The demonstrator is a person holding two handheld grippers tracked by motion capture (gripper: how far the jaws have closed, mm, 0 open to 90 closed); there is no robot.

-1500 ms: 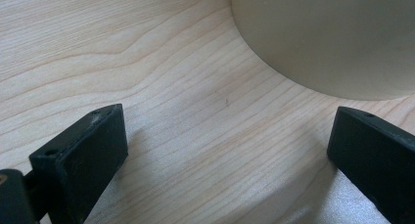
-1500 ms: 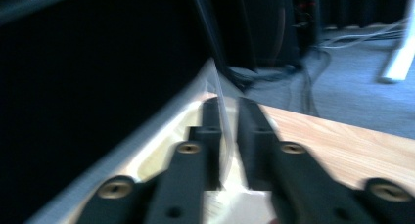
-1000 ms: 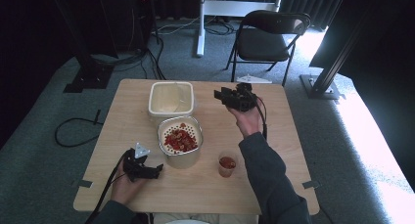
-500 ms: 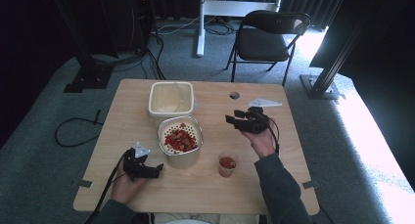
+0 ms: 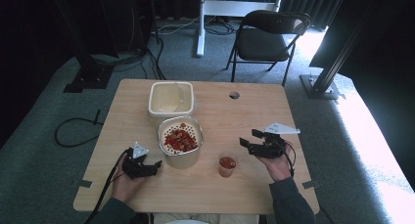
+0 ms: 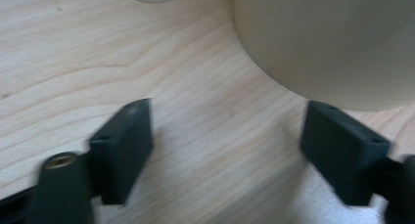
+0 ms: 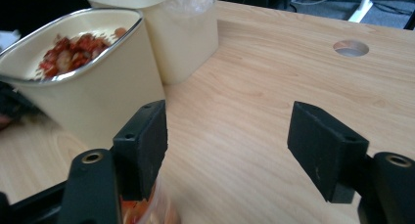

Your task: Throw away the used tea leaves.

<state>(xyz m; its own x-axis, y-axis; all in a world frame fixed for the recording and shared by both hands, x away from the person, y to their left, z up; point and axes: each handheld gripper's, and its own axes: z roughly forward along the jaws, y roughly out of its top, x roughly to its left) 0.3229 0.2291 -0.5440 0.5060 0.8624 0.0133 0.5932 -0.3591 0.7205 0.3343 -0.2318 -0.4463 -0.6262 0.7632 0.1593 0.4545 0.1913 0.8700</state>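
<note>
Our right gripper (image 5: 253, 140), jaws spread and empty, hovers just right of the small cup (image 5: 227, 164) of red pieces near the table's (image 5: 254, 106) front edge, closer than our left gripper (image 5: 151, 165), also spread, beside the strainer tub (image 5: 180, 141).

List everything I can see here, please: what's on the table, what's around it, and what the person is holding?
Table: one, light wood, centre; hole near its far edge.
Empty tub: one, cream, far side of table.
Filled tub: one, cream, holds red pieces, just in front of the empty tub.
Small cup: one, clear, red contents, right of the filled tub.
Folding chair: one, black, beyond the table.
Floor cable: one, black, left of table.
Left tool: one, black, jaws apart, beside the filled tub.
Right tool: one, black, jaws apart, right of the cup.
</note>
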